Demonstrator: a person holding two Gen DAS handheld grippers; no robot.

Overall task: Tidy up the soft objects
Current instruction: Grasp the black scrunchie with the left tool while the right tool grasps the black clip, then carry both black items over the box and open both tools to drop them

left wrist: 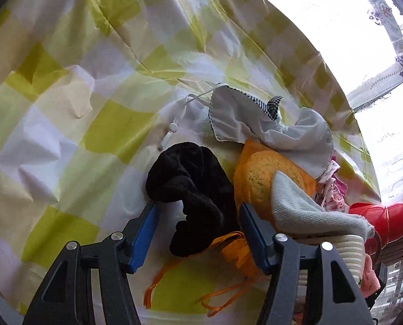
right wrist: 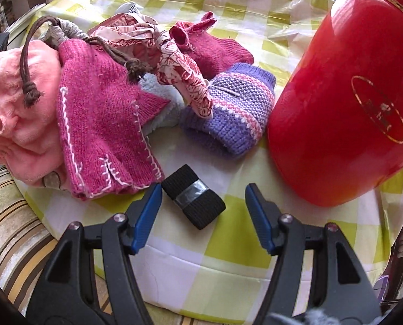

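In the left wrist view my left gripper (left wrist: 198,205) is open, its blue pads either side of a black fuzzy cloth (left wrist: 190,187) lying on the checked tablecloth (left wrist: 65,108). Beside it lie an orange mesh bag (left wrist: 258,178), a white cloth (left wrist: 269,124) and a grey towel (left wrist: 309,208). In the right wrist view my right gripper (right wrist: 202,189) is open around a black elastic band (right wrist: 193,200). Beyond it lie a magenta knit piece (right wrist: 101,124), a pink cloth (right wrist: 19,119), a purple striped knit (right wrist: 234,113) and a patterned fabric (right wrist: 185,81).
A red glossy container (right wrist: 345,103) lies on its side at the right of the table; it also shows in the left wrist view (left wrist: 383,219). A striped chair cushion (right wrist: 11,230) sits below the table's near edge. A window with lace curtain (left wrist: 391,81) is behind.
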